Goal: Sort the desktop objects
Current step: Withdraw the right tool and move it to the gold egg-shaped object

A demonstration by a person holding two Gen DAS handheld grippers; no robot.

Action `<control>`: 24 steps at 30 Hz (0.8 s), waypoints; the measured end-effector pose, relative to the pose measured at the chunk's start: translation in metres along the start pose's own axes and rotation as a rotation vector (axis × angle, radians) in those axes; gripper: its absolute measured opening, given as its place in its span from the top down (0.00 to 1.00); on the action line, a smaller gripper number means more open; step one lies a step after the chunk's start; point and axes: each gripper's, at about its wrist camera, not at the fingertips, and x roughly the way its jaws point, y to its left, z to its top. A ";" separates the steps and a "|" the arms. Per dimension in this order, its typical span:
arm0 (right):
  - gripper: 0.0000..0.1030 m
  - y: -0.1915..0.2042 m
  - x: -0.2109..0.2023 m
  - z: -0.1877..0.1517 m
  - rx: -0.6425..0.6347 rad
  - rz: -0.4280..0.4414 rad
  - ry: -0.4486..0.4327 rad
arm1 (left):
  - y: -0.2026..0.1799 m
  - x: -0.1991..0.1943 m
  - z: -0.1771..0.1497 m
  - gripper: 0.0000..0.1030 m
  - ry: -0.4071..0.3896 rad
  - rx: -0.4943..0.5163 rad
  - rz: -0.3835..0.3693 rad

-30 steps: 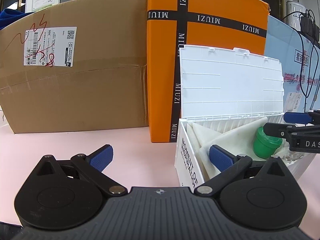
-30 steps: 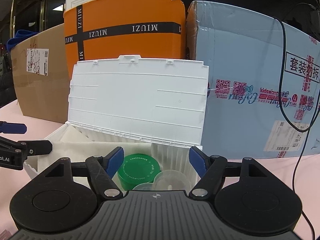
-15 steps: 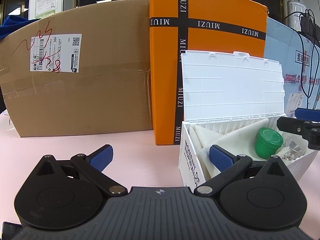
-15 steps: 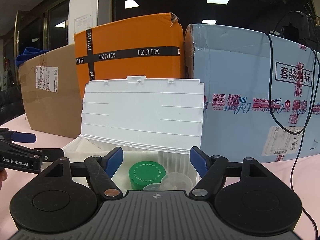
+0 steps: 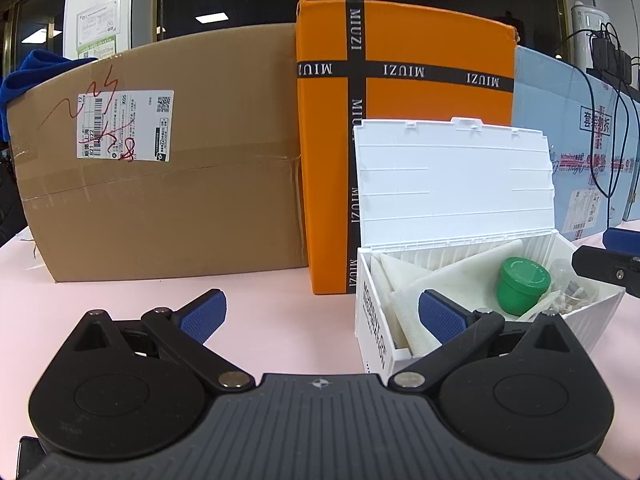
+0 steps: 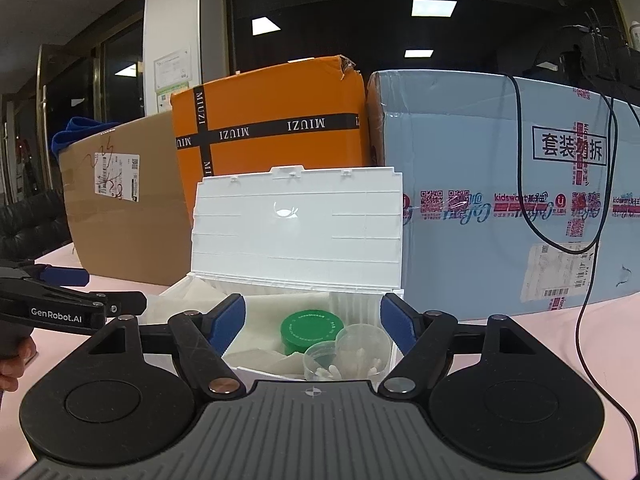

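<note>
Pink table [image 5: 260,292] carries the open white box [image 6: 296,224], which already holds the green jar [image 6: 311,330]. Left tool [image 5: 320,312] and right tool [image 6: 312,320]: released, empty. Lid closure probably remains.

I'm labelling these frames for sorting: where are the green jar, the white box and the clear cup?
green jar [image 6: 311,330], right wrist view, on its lid.
white box [image 5: 454,184], left wrist view, on its raised lid.
clear cup [image 6: 366,346], right wrist view, on its side wall.
</note>
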 end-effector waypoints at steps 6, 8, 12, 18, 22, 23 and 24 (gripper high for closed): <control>0.27 0.002 -0.013 -0.002 0.015 0.026 -0.023 | -0.005 -0.018 -0.016 0.00 -0.027 0.015 0.006; 0.27 0.004 -0.016 -0.004 0.011 0.033 -0.025 | -0.003 -0.024 -0.019 0.00 -0.038 0.006 0.018; 0.27 0.011 -0.021 -0.009 -0.001 0.052 -0.023 | 0.000 -0.035 -0.025 0.00 -0.058 -0.016 0.003; 0.24 0.019 -0.028 -0.014 -0.019 0.067 -0.026 | 0.001 -0.047 -0.032 0.00 -0.074 -0.016 -0.037; 0.23 0.018 -0.033 -0.019 -0.008 0.091 -0.012 | 0.001 -0.054 -0.038 0.00 -0.077 -0.015 -0.060; 0.23 0.019 -0.034 -0.021 -0.006 0.099 -0.006 | 0.001 -0.055 -0.040 0.00 -0.074 -0.014 -0.065; 0.23 0.019 -0.035 -0.023 -0.004 0.107 0.000 | 0.001 -0.056 -0.043 0.00 -0.071 -0.014 -0.069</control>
